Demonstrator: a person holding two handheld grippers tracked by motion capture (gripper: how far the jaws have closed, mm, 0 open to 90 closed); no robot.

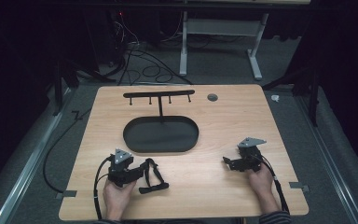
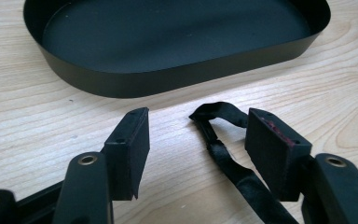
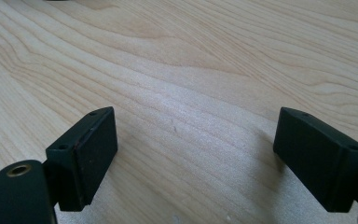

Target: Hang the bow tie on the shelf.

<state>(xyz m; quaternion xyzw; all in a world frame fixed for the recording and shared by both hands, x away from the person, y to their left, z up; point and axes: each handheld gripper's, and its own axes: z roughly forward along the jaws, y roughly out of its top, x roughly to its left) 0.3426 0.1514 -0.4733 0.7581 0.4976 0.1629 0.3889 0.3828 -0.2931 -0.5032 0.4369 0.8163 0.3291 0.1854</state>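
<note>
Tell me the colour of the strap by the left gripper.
Black strap, clearest in the left gripper view.

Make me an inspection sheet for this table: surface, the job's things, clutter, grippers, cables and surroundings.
Surface: wooden table, bare wood around the items.
Job's things: black strap lying flat near the front edge; black oval tray with a hook rack standing behind it.
Clutter: nothing seen.
Grippers: left gripper open, strap lying between its fingers, not clamped; right gripper open over bare wood.
Cables: one trails from each gripper; more on the floor.
Surroundings: dark room, white frame behind the table.
</note>
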